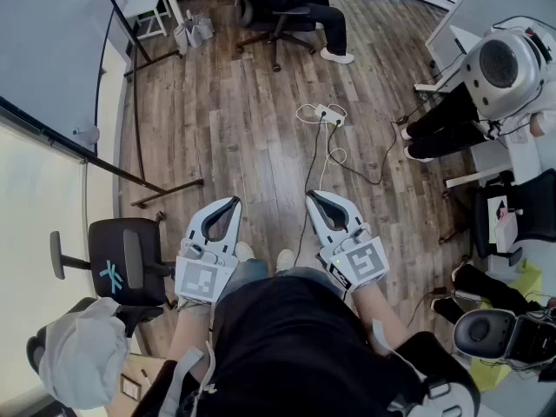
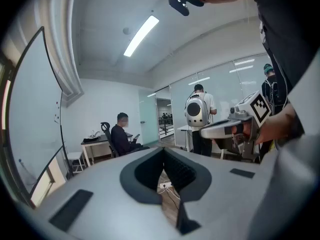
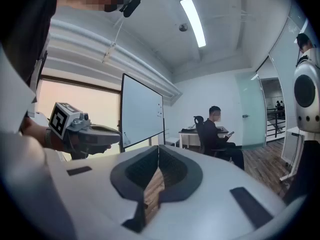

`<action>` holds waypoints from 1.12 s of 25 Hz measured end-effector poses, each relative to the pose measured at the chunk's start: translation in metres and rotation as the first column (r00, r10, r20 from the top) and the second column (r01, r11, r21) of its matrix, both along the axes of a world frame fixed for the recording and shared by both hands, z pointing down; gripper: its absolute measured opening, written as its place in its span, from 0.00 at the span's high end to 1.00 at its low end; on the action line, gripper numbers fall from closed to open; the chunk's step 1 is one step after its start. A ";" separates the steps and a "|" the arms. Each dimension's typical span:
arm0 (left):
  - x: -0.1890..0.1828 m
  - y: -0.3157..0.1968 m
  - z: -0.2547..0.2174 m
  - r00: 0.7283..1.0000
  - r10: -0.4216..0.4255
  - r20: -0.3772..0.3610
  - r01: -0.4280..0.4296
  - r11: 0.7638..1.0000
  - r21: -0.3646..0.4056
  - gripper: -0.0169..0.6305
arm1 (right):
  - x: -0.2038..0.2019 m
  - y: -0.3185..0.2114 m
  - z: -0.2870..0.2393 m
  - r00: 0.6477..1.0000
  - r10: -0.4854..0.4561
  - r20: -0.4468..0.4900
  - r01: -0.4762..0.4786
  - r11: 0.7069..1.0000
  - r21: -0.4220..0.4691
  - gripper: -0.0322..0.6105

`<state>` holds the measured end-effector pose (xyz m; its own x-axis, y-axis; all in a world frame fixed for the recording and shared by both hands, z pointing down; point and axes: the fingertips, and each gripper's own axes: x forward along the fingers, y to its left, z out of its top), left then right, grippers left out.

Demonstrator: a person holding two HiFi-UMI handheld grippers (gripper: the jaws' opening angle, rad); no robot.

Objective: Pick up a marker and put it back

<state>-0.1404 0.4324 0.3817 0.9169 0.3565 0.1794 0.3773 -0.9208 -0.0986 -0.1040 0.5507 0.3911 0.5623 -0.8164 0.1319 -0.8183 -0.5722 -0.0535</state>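
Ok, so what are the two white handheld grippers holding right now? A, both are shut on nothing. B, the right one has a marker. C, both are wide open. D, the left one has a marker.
A: the left gripper and the right gripper each have jaws meeting at the tips with nothing between, only brown wood-plank floor below.

Open wood floor (image 1: pixel 226 120) ahead, cables (image 1: pixel 328 150) mid-floor, office chair (image 1: pixel 130 263) left

Power strip (image 1: pixel 327 114) mid floor (image 1: pixel 226 129). Chair (image 1: pixel 122 268) near left edge, whiteboard (image 1: pixel 43 59) beyond it. Seated person (image 1: pixel 291 3) at far edge. Backpack (image 1: pixel 502 63) at right edge.
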 end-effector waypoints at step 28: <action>0.035 -0.189 0.016 1.000 -0.025 -0.010 0.025 1.000 -0.013 0.96 | 0.052 -0.176 -0.003 0.998 -0.003 -0.058 -0.003 0.995 -0.100 0.84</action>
<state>-0.1056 0.2433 0.3973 0.9273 0.3356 0.1660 0.3532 -0.9312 -0.0902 -0.0522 0.3748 0.3878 0.5712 -0.8008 0.1801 -0.8185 -0.5722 0.0512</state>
